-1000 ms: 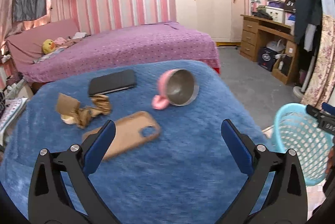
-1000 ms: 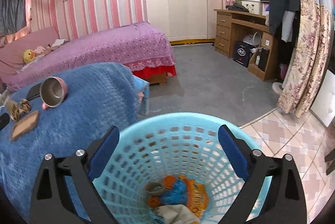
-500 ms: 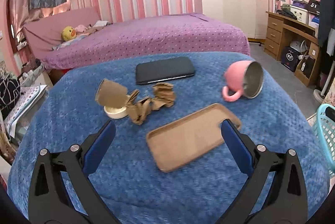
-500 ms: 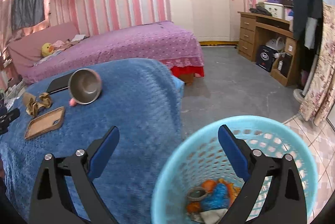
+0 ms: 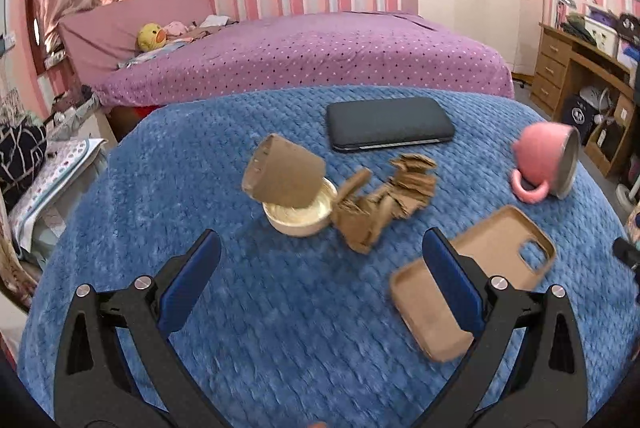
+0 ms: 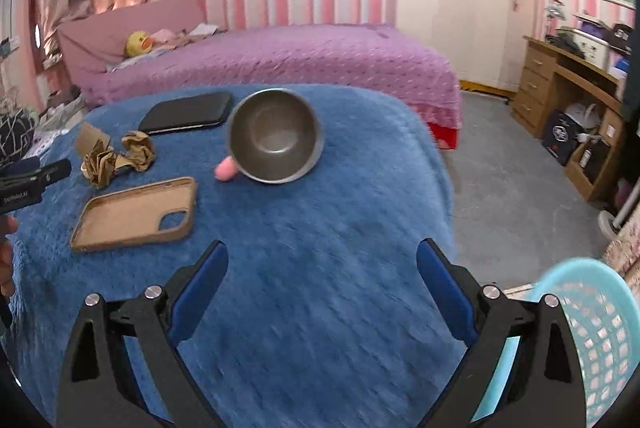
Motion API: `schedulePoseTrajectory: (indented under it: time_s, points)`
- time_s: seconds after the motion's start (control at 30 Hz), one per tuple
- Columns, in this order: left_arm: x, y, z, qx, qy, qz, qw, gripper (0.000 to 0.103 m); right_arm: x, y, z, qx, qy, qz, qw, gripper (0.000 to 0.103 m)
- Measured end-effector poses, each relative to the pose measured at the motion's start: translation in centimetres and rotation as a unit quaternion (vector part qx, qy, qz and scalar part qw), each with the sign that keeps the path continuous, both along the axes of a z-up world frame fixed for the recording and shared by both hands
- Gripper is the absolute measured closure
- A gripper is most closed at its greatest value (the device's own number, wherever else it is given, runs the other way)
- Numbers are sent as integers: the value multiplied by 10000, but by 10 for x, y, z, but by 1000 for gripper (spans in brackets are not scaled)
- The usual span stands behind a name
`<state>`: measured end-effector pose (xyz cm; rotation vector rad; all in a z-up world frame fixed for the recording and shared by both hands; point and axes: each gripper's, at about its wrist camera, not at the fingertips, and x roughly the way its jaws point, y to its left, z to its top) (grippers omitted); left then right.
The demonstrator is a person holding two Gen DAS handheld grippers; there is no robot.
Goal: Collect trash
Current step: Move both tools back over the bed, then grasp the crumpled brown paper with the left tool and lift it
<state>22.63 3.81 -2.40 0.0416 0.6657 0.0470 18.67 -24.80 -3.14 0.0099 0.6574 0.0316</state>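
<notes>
Left wrist view: the left gripper [image 5: 320,260] hangs over the blue-blanketed worktop [image 5: 280,328], fingers [image 5: 192,280] spread wide and holding nothing. Just ahead of them sits the trash, a brown paper cup [image 5: 282,173] tipped over a shallow cream lid [image 5: 298,216], with crumpled brown paper [image 5: 384,199] touching the lid's right side. A black phone [image 5: 390,123] lies flat beyond the paper, a pink mug [image 5: 548,157] rests on its side at the right, and a tan phone case [image 5: 472,276] lies open side up, partly behind the right finger.

Over on the right wrist view, the right gripper [image 6: 322,284] is also gaping, fingers [image 6: 446,292] well apart and empty above the blanket. From here the mug's steel inside faces the lens, the crumpled paper sits to its left near the far-left edge, and the light blue laundry-style basket [image 6: 600,340] stands on the floor at the lower right, beside the worktop; what it holds is hidden
</notes>
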Motion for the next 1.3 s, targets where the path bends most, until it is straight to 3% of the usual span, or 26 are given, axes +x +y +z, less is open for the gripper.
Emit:
schedulePoseTrajectory:
  time_s: [0.17, 0.33, 0.53, 0.57, 0.87, 1.03, 1.17, 1.3]
  points:
    - [22, 11, -11, -363, 169, 36, 9992, 6, 28, 25, 3, 16, -4, 186, 9998, 10]
    - [37, -3, -23, -246, 304, -149, 9991, 10, 43, 40, 4, 21, 4, 354, 9994, 11]
    - [49, -18, -28, -269, 451, -504, 9973, 59, 49, 60, 8, -38, -4, 605, 9982, 18]
    - [48, -18, -28, -276, 446, -545, 9971, 61, 50, 66, 8, -75, 0, 657, 9978, 19]
    - [18, 17, -7, -335, 124, -262, 9990, 61, 64, 109, 10, -266, 27, 990, 9947, 22]
    - [17, 46, -4, -590, 158, 170, 9980, 61, 80, 143, 9, -261, 56, 1268, 9916, 22]
    - [22, 55, -9, -461, 232, 413, 9978, 61, 98, 167, 1, -237, 224, 1476, 9885, 22]
    - [23, 69, -11, -560, 315, 590, 9962, 61, 113, 189, -8, -264, 396, 1624, 9856, 29]
